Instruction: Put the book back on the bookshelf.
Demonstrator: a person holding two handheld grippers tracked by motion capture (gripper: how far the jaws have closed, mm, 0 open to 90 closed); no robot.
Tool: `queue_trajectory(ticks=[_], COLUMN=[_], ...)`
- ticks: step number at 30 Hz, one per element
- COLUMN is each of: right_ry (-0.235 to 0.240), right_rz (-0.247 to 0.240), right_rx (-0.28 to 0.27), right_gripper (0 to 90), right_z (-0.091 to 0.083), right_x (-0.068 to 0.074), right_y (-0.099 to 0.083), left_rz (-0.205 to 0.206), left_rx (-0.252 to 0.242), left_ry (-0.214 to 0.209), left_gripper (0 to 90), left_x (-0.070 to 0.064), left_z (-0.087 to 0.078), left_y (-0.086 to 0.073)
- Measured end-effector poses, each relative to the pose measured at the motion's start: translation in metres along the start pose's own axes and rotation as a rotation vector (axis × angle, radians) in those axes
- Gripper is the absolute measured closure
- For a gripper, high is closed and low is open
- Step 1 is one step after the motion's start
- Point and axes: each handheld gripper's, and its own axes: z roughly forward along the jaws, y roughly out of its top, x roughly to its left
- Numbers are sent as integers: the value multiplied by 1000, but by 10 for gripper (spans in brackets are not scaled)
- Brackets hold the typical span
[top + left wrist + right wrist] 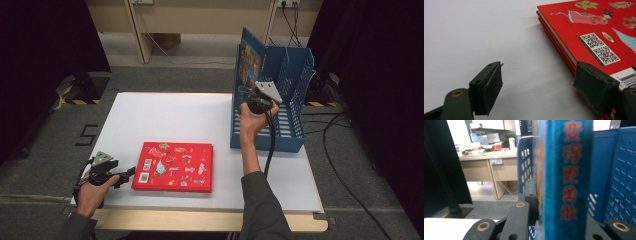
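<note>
My left gripper [127, 175] sits at the table's [165, 115] seven o'clock corner, jaws spread wide and holding nothing, one pad [596, 90] just beside the near edge of the red books [173, 166]. They lie flat in a stack at about six o'clock. I judge this hand is lining up the next pick: I need one jaw above the top cover and one under it, and the bare white table at nine o'clock gives room to back off and come in low.

My right gripper [559, 220] is clamped on the spine of the blue book [566, 177], upright in the rack [295, 75] at two o'clock. I judge that I am filing it; letting go calls for opening without catching the slot's wall.
</note>
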Motion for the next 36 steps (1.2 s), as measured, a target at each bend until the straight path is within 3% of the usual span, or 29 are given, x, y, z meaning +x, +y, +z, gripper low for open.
queue_trajectory(ticks=[2,5,15,28,36], right_ry=[-7,-20,-18,-47,-44], right_rz=[-20,-7,2,48,11], right_rx=[-7,-15,-24,-124,-117], right_gripper=[814,810,809,814,805], right_z=[2,2,4,1,9], right_x=[5,10,8,4,18], right_y=[-2,-6,-5,-6,-19], left_rz=[2,3,2,6,3], left_rx=[3,1,-1,5,8], left_ry=[-2,-3,-3,-6,-7], left_gripper=[220,220,220,221,221], left_x=[0,0,-1,-1,-1], left_z=[0,-1,0,0,-1], left_y=[0,0,0,0,-1])
